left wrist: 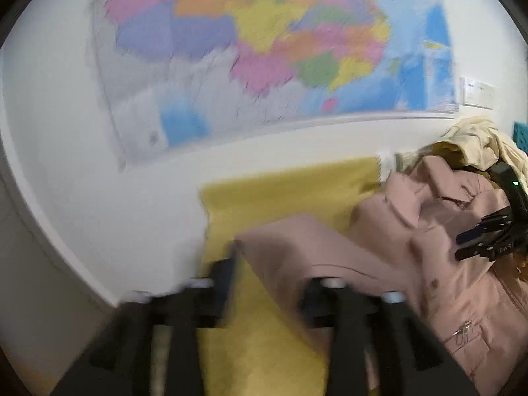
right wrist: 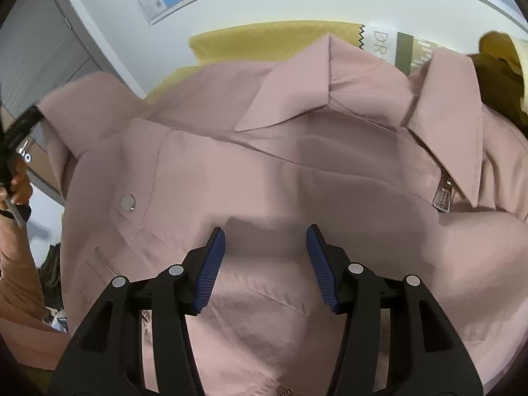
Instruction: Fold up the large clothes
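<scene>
Both wrist views over jacket [right wrist: 297, 171]

surface: yellow cloth [left wrist: 283, 194] | on it: pink jacket [right wrist: 297, 165], cream garment [left wrist: 478, 142] behind

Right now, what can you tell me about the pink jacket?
The pink jacket looks like smooth woven cloth, dusty pink. It has a pointed collar, a silver snap button, a metal zip pull and a zipped pocket. It lies rumpled and unfolded, front up, on a yellow cloth. The right gripper hovers over its chest with open fingers. A cream garment is heaped beside it.
</scene>
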### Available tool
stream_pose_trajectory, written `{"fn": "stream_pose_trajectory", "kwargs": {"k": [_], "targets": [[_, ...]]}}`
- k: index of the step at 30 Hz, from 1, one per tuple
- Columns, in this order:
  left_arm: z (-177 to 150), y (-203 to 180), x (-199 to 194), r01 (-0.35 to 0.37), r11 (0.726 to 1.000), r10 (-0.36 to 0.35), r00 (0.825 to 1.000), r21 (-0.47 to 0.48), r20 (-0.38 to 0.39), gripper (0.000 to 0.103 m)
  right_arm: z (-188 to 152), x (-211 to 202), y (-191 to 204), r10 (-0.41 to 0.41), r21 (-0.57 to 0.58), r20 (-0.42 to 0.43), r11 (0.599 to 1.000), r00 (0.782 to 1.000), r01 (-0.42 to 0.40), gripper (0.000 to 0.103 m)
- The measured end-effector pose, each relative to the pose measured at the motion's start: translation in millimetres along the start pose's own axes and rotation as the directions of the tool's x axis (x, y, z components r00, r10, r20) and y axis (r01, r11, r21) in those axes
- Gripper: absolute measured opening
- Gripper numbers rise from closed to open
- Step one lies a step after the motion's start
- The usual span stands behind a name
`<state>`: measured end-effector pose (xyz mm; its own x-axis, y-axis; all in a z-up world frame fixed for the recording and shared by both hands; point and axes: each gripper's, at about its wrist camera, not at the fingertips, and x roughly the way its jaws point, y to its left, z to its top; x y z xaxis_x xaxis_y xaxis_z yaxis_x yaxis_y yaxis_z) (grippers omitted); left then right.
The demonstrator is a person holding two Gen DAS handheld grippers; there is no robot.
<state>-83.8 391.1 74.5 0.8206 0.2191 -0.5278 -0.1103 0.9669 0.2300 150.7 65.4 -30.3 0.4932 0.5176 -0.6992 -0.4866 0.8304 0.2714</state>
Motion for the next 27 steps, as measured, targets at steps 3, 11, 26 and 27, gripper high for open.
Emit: {"fn": "stream_pose_trajectory", "kwargs": {"k": [3, 11, 26, 27], "targets": [[-14.5, -17.5, 11.2, 0.021, 0.999, -0.019, 0.998, 0.047, -0.059, 0.058, -6.1, -0.4, -2.1, 0.002, 0.003, -0.001, 1.0, 1.0, -0.002, 0.052], [-111.1, 15.5, 48.2, 0.033, 0.973, -0.093, 0.962, -0.228, -0.256, 0.071, -10.7, -0.8, 0.5, 0.022, -0.008, -0.003, 1.0, 1.0, -0.022, 0.058], [-10.9, 26.6, -12.0, -0.221, 0.969, 0.225, 0.974, -0.114, 0.027, 0.002, -16.4, -12.0, 2.0, 0.033, 0.015, 0.032, 0.999, 0.999, -0.034, 0.061], [-0.7, 14.4, -19.0, -0.224, 0.972, 0.229, 0.971, -0.073, 0.065, 0.002, -17.3, -16.5, -0.7, 0.035, 0.027, 0.046, 0.999, 0.998, -0.036, 0.061]]}}
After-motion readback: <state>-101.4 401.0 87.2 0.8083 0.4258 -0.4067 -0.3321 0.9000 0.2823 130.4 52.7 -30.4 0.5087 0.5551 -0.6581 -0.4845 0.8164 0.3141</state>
